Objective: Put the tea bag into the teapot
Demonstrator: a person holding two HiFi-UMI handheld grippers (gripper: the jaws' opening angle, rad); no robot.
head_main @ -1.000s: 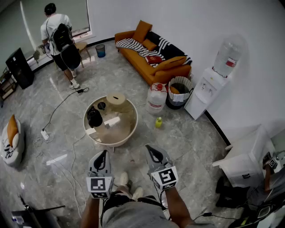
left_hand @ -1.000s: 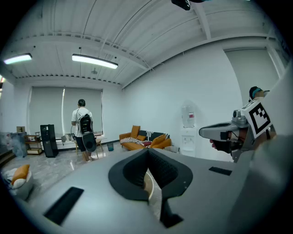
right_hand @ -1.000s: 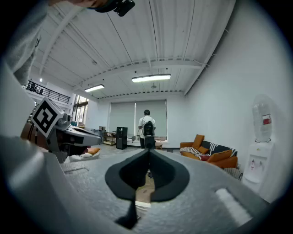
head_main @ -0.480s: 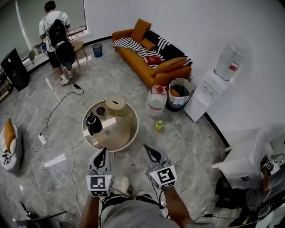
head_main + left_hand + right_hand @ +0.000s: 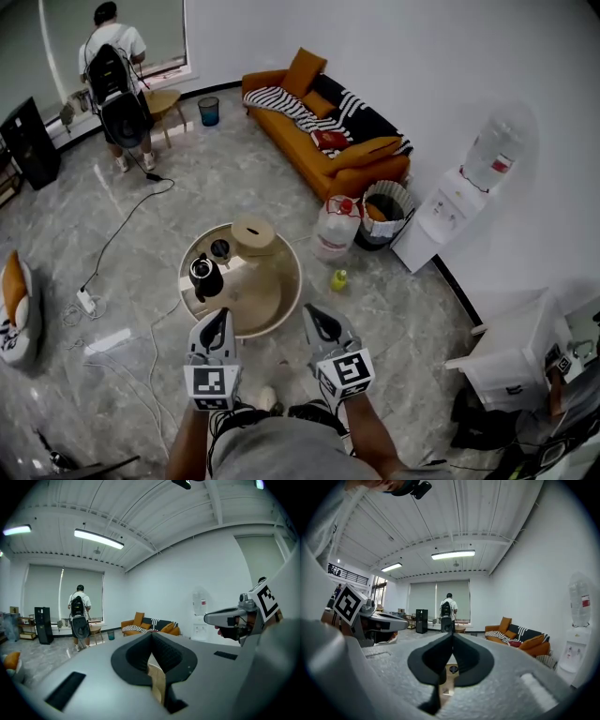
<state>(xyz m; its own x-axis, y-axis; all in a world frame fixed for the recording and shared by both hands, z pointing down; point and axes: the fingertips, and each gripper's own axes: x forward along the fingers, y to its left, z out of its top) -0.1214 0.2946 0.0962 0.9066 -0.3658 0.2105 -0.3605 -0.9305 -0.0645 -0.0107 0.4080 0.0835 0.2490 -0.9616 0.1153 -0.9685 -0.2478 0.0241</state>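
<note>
Your left gripper (image 5: 220, 315) & right gripper (image 5: 315, 311): both w/ jaws pressed together, nothing in either. Left tips sit at the near rim of the round table (image 5: 261, 302), right tips just off its right side. The black teapot (image 5: 204, 276) stands upright on the table's left part, w/ a small dark cup (image 5: 220, 248) just behind. Tea bag: too small to pick out.

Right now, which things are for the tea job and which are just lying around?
For the job: teapot, round table, left hand-held gripper, right hand-held gripper. I can't spot the tea bag.
Just lying about: orange sofa, yellow bottle, water jug, blue bin, power strip.
</note>
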